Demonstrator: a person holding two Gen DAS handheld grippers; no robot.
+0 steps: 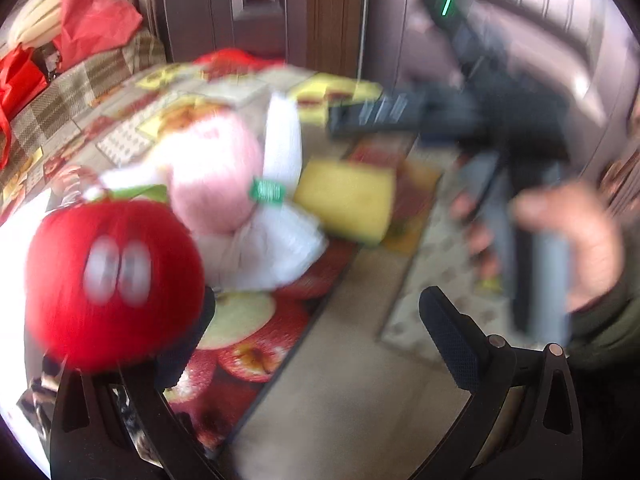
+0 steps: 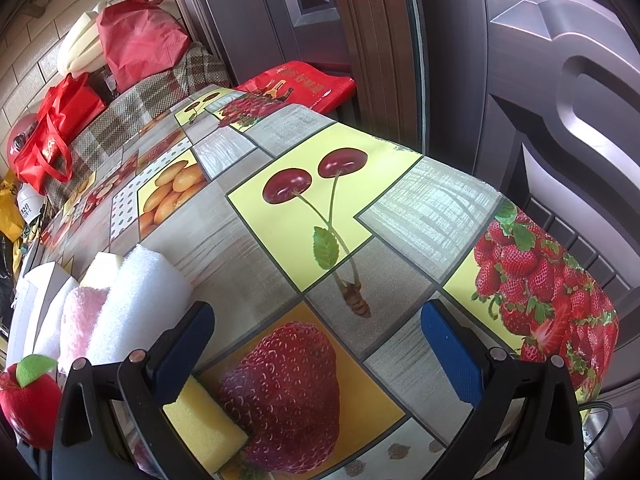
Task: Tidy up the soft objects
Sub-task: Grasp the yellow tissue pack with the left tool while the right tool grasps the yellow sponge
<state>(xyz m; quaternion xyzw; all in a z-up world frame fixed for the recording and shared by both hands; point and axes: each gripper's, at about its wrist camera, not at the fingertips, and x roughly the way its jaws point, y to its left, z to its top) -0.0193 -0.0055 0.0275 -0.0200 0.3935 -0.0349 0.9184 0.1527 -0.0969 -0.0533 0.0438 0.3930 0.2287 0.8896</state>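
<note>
A fruit-print cloth (image 2: 320, 208) (cherries, strawberries, oranges) covers the bench. At its far left, a checked cloth (image 2: 132, 120) carries red bags (image 2: 140, 36) and a cream bundle (image 2: 80, 48). A flat red bag (image 2: 304, 84) lies at the far edge, and dark panelled doors (image 2: 560, 100) stand to the right.

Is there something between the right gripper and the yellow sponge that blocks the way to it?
Nothing visible blocks it. In the right wrist view the right gripper is open over the tablecloth, and the yellow sponge lies just below its left finger. The white foam and pink towel sit farther left, out of the way.
</note>
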